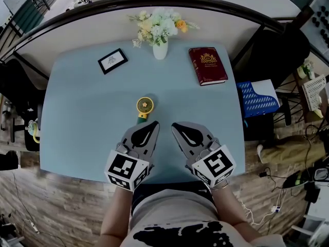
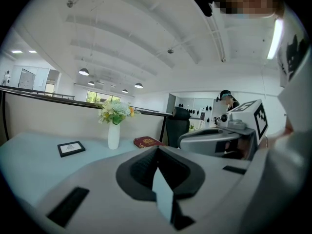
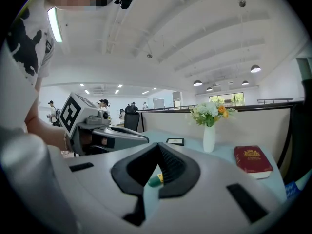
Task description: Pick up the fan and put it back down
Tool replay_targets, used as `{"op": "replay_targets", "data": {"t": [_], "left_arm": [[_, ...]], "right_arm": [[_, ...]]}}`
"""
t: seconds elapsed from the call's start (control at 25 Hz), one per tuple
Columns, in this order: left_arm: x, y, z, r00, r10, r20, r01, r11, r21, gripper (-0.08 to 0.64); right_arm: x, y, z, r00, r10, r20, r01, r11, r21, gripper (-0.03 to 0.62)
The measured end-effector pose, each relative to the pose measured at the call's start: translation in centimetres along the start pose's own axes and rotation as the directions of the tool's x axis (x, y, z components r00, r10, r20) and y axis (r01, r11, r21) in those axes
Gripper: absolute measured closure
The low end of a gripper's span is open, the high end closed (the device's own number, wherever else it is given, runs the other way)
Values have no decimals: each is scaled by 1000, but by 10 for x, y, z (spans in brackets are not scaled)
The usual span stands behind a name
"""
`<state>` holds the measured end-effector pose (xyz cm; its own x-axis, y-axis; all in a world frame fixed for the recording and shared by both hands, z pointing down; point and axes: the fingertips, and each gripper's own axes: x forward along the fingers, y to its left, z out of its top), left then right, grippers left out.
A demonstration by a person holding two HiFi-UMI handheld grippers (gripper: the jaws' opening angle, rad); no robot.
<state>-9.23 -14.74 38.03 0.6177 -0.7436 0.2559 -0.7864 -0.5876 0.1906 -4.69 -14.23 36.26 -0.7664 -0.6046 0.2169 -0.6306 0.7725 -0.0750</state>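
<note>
left gripper [image 1: 153, 124] and right gripper [image 1: 174, 125]: jaws together, empty. fan [image 1: 144, 107] lies flat just ahead — going in unopened likely shoves it; a shallow pinch may slip.

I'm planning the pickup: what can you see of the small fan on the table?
The fan is small and handheld: a round yellow head with a pale centre and a short green handle, plastic by its look. It lies flat on the light blue table, handle toward the person, just beyond the left gripper. Only the table touches it.
</note>
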Motion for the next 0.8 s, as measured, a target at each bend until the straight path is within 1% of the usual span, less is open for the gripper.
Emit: {"op": "replay_targets", "data": {"t": [0.36, 0.8], "left_arm": [[2, 2, -5, 1000, -5, -6, 5, 1000, -9, 549], [7, 1, -7, 1000, -18, -18, 18, 1000, -11, 549]], "right_arm": [[1, -4, -4, 1000, -15, -9, 15, 1000, 4, 589], [3, -6, -7, 1000, -16, -12, 16, 1000, 7, 589]]}}
